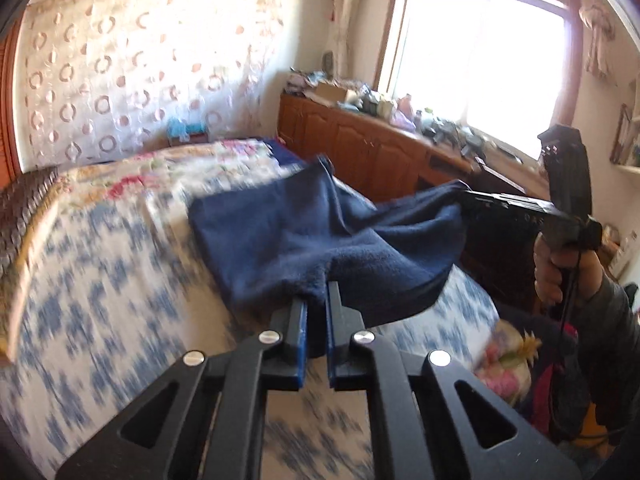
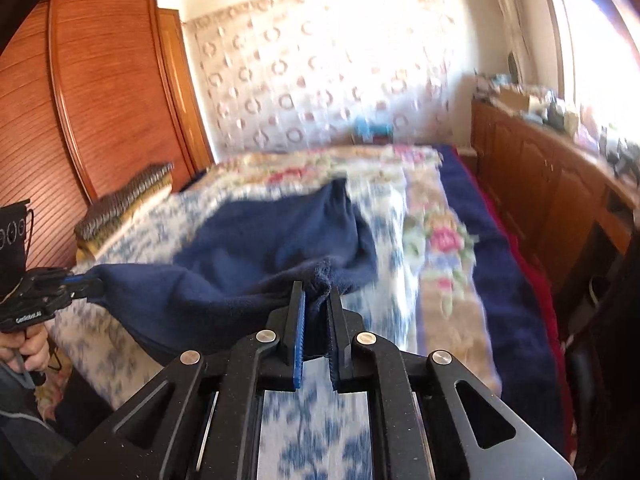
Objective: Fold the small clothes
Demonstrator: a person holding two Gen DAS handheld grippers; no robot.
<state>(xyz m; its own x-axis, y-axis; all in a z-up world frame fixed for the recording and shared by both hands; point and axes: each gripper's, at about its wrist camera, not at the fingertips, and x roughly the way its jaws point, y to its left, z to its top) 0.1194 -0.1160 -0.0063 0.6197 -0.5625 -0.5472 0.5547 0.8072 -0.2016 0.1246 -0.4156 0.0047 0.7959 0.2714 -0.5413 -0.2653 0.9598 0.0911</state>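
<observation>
A small navy fleece garment [image 1: 288, 220] is lifted at its near edge above the blue-and-white bedsheet [image 1: 100, 280], while its far part still lies on the bed. My left gripper [image 1: 317, 296] is shut on one near corner. To the right, my right gripper [image 1: 466, 200] pinches the other corner, held by a person's hand [image 1: 560, 272]. In the right wrist view, the right gripper [image 2: 318, 294] is shut on a bunched corner of the garment [image 2: 248, 256]. The left gripper [image 2: 90, 282] grips the opposite corner at the far left. The cloth sags between them.
A wooden cabinet [image 1: 360, 148] cluttered with items runs under the bright window [image 1: 480, 52], right of the bed. A wooden wardrobe [image 2: 100, 100] stands on the left. A floral blanket [image 2: 440, 240] covers the bed's right side; a dark beaded cushion [image 2: 124, 204] lies at its left edge.
</observation>
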